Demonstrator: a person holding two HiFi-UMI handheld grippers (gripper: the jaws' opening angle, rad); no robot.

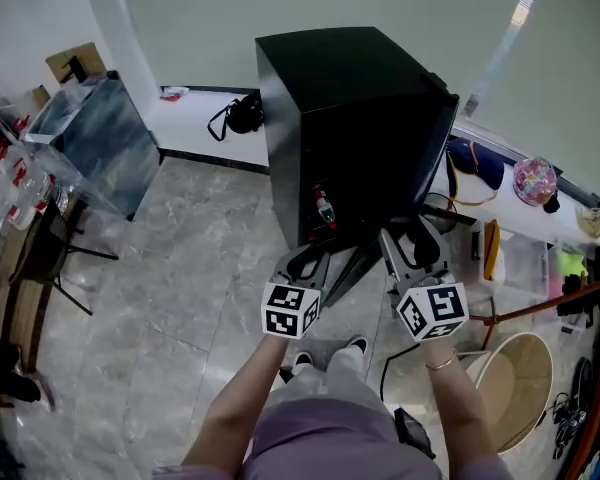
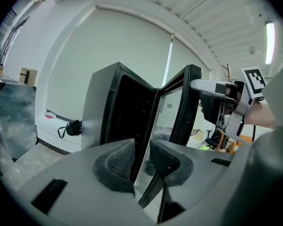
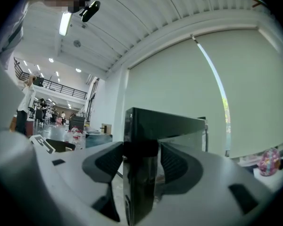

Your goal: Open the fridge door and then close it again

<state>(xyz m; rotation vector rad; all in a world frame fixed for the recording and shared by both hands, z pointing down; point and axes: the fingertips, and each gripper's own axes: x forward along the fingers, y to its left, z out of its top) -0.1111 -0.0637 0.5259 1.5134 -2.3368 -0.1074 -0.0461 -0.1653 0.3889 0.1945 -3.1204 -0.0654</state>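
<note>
Left tool [image 2: 141, 157] jaws apart, empty; right tool [image 3: 141, 161] clamps door [image 3: 166, 124].

Soft, even daylight fills your head view, and a light strip [image 1: 518, 16] burns pale down the far wall. The fridge [image 1: 350, 98] reads near-black with little surface detail. Both gripper views bow hard at the edges, and their corners are vignetted black. The ceiling tube [image 2: 270, 42] blows out white. The closest foreground is soft. The fridge door [image 3: 137, 187] carries glossy reflections.
</note>
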